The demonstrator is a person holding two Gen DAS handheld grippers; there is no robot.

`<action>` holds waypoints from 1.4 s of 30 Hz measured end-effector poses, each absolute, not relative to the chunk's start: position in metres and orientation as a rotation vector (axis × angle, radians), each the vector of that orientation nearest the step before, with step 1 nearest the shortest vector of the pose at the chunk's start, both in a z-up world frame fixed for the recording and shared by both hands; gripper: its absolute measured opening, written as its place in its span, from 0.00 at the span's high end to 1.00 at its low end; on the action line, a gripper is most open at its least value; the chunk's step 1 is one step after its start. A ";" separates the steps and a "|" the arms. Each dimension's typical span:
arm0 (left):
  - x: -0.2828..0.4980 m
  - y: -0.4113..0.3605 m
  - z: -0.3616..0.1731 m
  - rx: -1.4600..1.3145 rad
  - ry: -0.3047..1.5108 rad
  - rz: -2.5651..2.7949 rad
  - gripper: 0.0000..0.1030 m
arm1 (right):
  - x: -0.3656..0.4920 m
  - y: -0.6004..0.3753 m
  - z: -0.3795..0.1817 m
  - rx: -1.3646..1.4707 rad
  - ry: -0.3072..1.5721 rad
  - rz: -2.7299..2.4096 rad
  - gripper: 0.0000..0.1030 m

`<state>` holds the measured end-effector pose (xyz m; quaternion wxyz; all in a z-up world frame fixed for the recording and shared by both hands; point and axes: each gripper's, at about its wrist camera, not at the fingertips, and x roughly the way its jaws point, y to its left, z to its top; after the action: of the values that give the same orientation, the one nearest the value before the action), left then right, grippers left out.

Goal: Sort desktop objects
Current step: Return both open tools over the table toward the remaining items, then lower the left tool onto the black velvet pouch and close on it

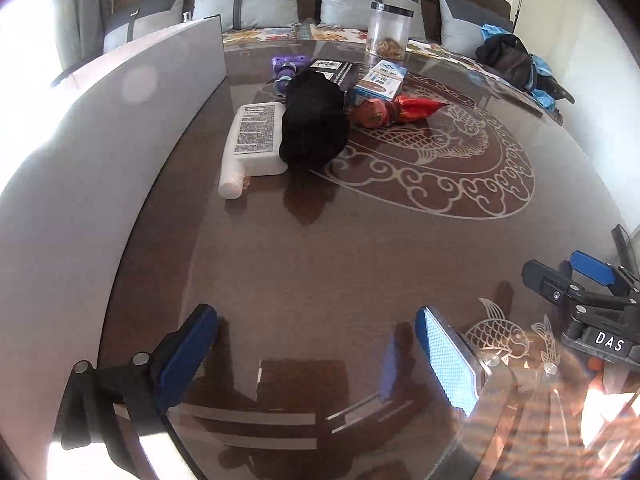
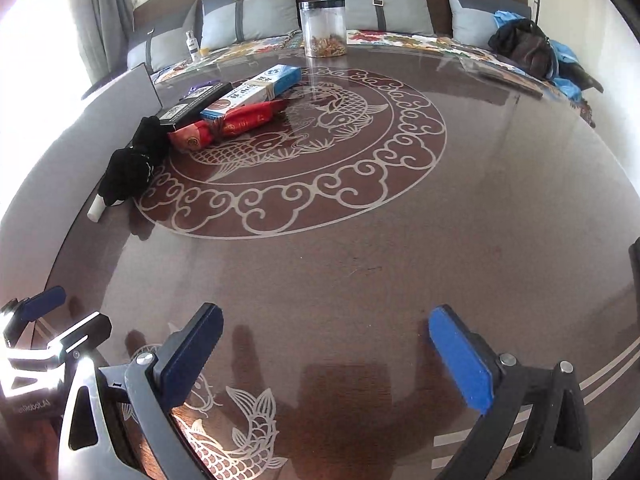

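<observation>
A big round dark brown table with a shiny glass top (image 2: pixel 360 264) fills both views. Pale fish and curly cloud patterns are drawn on it. Behind the table stands a sofa with four grey and dark blue cushions (image 2: pixel 248 16). A heap of black and blue clothes (image 2: pixel 532 52) lies on the sofa's right end. A tall grey board (image 1: pixel 100 128) stands along the table's left side.

The things to sort lie together on the far left part of the table. There is one white plastic bottle lying flat (image 1: pixel 254 140), one black soft cloth bundle (image 1: pixel 314 120) touching it, one red shiny wrapped packet (image 1: pixel 394 112), one long blue and white box (image 2: pixel 256 90), one flat black box (image 2: pixel 196 104) and one purple toy (image 1: pixel 286 70). One clear round jar with a black lid (image 2: pixel 323 28) stands apart at the far edge.

The left gripper (image 1: pixel 316 340) has its blue fingers (image 1: pixel 192 344) spread wide, holding nothing. The right gripper (image 2: pixel 324 344) is spread wide too, holding nothing. Both hover over the near table, well apart from the pile.
</observation>
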<state>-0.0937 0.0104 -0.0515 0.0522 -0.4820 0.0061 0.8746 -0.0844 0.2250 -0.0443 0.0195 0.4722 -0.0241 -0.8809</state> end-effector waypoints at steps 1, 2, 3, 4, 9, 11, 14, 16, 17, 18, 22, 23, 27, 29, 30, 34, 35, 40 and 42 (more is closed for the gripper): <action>-0.097 0.009 -0.052 -1.468 0.026 2.663 0.03 | -0.085 0.224 -0.045 1.465 -0.066 -2.741 0.00; -0.098 0.008 -0.053 -1.463 0.038 2.671 0.02 | -0.086 0.223 -0.046 1.460 -0.052 -2.746 0.00; -0.100 0.008 -0.054 -1.458 0.052 2.676 0.02 | -0.087 0.221 -0.046 1.460 -0.037 -2.749 0.00; -0.102 0.008 -0.055 -1.453 0.067 2.680 0.03 | -0.087 0.219 -0.047 1.460 -0.019 -2.752 0.00; -0.105 0.009 -0.056 -1.422 0.080 2.686 0.00 | -0.088 0.214 -0.049 1.435 0.042 -2.768 0.00; -0.105 0.010 -0.056 -1.415 0.087 2.684 0.00 | -0.088 0.214 -0.049 1.426 0.041 -2.775 0.00; -0.103 0.010 -0.057 -1.389 0.084 2.693 0.00 | -0.088 0.215 -0.049 1.418 0.040 -2.782 0.00; -0.103 0.010 -0.057 -1.379 0.085 2.700 0.00 | -0.088 0.214 -0.049 1.415 0.040 -2.786 0.00; -0.103 0.010 -0.057 -1.379 0.084 2.701 0.00 | -0.088 0.215 -0.049 1.414 0.040 -2.787 0.00; -0.103 0.011 -0.057 -1.380 0.084 2.700 0.00 | -0.088 0.214 -0.049 1.413 0.040 -2.787 0.00; -0.103 0.011 -0.057 -1.381 0.086 2.699 0.00 | -0.088 0.215 -0.049 1.412 0.040 -2.787 0.00; -0.103 0.011 -0.057 -1.381 0.086 2.699 0.00 | -0.088 0.215 -0.049 1.411 0.040 -2.788 0.00; -0.103 0.010 -0.057 -1.380 0.087 2.699 0.00 | -0.088 0.215 -0.049 1.412 0.040 -2.787 0.00; -0.103 0.010 -0.057 -1.380 0.087 2.699 0.00 | -0.088 0.215 -0.049 1.412 0.041 -2.787 0.00; -0.103 0.010 -0.057 -1.380 0.086 2.699 0.00 | -0.088 0.215 -0.049 1.413 0.041 -2.787 0.00; -0.103 0.010 -0.057 -1.380 0.086 2.699 0.00 | -0.089 0.215 -0.048 1.421 0.046 -2.780 0.00; -0.103 0.010 -0.057 -1.380 0.086 2.699 0.00 | -0.089 0.215 -0.048 1.424 0.048 -2.778 0.00; -0.102 0.010 -0.057 -1.380 0.086 2.699 0.00 | -0.090 0.215 -0.048 1.442 0.047 -2.769 0.00; -0.102 0.010 -0.057 -1.380 0.086 2.699 0.00 | -0.091 0.214 -0.048 1.451 0.049 -2.764 0.00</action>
<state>-0.1024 0.0101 -0.0572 0.0544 -0.4543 0.0284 0.8887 -0.0909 0.2144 -0.0477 0.0097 0.4649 0.0156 -0.8852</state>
